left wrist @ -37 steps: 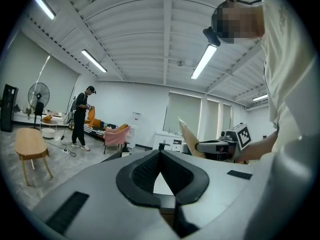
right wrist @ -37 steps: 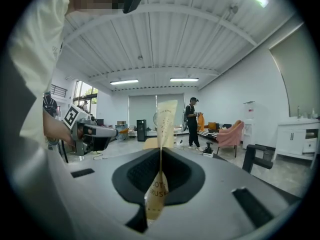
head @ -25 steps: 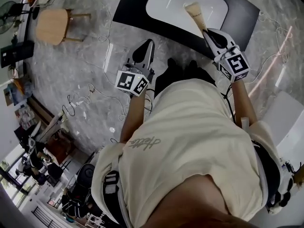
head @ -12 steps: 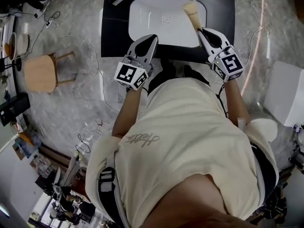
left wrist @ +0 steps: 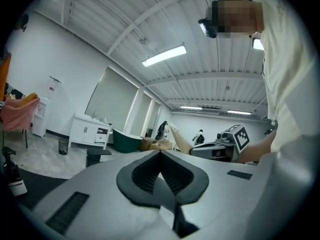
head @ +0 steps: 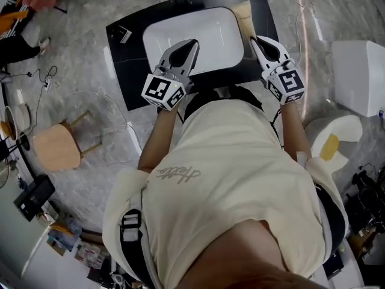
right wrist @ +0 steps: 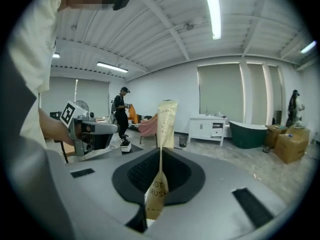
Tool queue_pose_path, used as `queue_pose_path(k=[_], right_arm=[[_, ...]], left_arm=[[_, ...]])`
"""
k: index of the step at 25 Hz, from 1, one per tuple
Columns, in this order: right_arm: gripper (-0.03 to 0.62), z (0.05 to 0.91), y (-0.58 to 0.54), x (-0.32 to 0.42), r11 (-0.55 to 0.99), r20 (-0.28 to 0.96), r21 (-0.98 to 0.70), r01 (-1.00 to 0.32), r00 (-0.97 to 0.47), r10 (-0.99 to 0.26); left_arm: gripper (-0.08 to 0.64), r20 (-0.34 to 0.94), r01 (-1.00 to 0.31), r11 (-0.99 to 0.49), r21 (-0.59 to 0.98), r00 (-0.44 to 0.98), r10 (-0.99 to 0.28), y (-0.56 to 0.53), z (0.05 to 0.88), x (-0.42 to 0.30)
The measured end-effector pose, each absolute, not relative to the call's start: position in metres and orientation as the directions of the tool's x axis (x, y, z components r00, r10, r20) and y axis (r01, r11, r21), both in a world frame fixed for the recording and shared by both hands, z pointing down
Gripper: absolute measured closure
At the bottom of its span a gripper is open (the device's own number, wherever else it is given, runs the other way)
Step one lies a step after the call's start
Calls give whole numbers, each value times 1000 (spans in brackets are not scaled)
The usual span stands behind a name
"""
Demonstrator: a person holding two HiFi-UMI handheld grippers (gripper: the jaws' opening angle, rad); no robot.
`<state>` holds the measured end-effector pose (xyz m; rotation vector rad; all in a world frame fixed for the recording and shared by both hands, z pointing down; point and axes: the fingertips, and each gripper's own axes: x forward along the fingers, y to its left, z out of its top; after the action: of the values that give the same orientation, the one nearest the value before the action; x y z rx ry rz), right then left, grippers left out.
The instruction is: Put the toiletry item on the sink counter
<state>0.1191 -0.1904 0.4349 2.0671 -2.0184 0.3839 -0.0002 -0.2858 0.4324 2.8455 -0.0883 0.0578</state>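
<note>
I hold two: left gripper (head: 191,43) and right gripper (head: 254,40). One packet (head: 243,14), one sink (head: 180,29), one counter (head: 128,71), one stool (head: 57,147), one bottle (left wrist: 11,176).

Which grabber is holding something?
The right gripper: its jaws pinch a tan paper packet. The left gripper has its jaws closed on nothing.

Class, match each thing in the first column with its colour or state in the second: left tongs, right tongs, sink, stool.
Column 1:
1. left tongs
2. right tongs
3. sink
4. stool

Column 2:
A. white
B. shut on the packet
C. wooden, standing on the floor
D. shut, nothing between them

Pairs: 1-D, 2-B, 3-A, 4-C
</note>
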Motion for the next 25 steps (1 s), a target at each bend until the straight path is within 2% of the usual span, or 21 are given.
queue_pose_path(k=[5,9,19,25], right_arm=[[584,450,-174,154,-139,397,-12,-990,123,-910],[584,465,-159,173,-167,425,-9,-986,148,-893],[584,502,-153,216,-122,447,-133,-984,51,-893],[584,550,-165,245,-108,505,-223,-969,-20,-863]], left_arm=[[557,45,8,-960,281,999,21,-288,434,26],[557,63,-17,-957,291,998,2,-288,442,35],[557,120,-163,-948,274,984,-135,-282,433,45],[557,184,-222,-935,277,967,-175,-286,447,63]])
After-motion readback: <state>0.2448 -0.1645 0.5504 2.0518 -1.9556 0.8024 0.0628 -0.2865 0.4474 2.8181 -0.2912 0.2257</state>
